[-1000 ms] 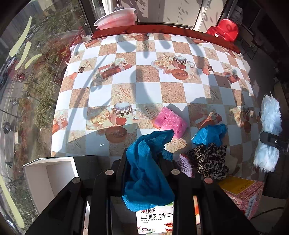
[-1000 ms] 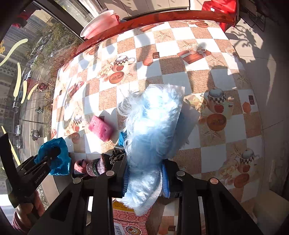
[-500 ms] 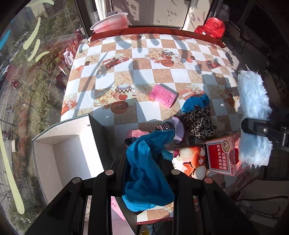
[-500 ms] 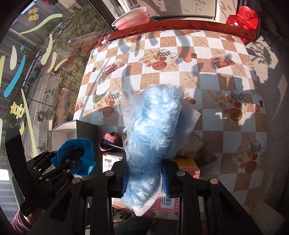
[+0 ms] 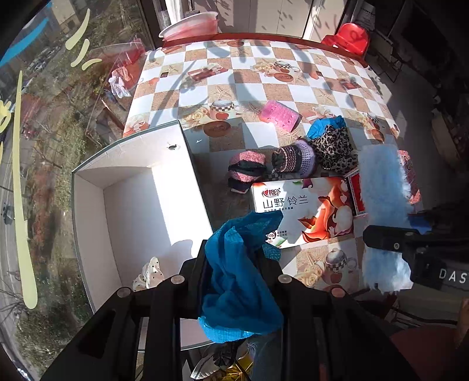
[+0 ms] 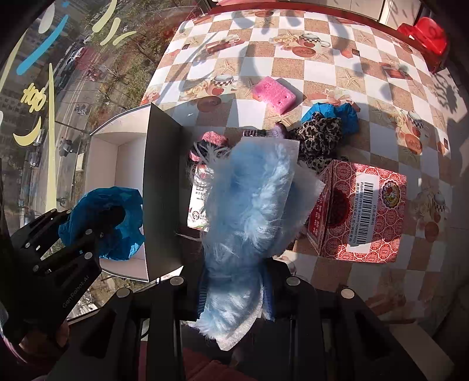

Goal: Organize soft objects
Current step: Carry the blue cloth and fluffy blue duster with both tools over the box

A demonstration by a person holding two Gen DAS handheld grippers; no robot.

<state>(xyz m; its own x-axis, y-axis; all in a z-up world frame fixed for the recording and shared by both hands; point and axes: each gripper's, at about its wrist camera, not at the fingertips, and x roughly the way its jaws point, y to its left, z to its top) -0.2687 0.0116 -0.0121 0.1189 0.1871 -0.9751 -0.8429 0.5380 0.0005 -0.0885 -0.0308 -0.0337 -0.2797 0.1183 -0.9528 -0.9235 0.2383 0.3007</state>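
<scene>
My left gripper (image 5: 234,263) is shut on a blue mesh cloth (image 5: 240,275) and hangs over the near right corner of the white box (image 5: 117,211); the same cloth (image 6: 102,222) shows at the left of the right wrist view. My right gripper (image 6: 237,281) is shut on a fluffy light-blue duster pad (image 6: 252,211), held above the table's near edge; that pad (image 5: 381,187) appears at the right of the left wrist view. A polka-dot scrunchie (image 5: 149,274) lies inside the box. On the table lie a pink sponge (image 5: 280,114), a leopard scrunchie (image 5: 334,149) and knitted items (image 5: 293,159).
A white tissue box (image 5: 304,211) with printed writing and a red patterned box (image 6: 363,211) stand near the table's front edge. A second blue cloth (image 6: 337,112) lies by the leopard scrunchie. A pink basin (image 5: 190,26) and a red stool (image 5: 348,38) are beyond the far edge.
Both grippers have drawn back toward the table's near edge and leftward with their loads. The white box has come fully into view and the blue cloth now hangs over it.
</scene>
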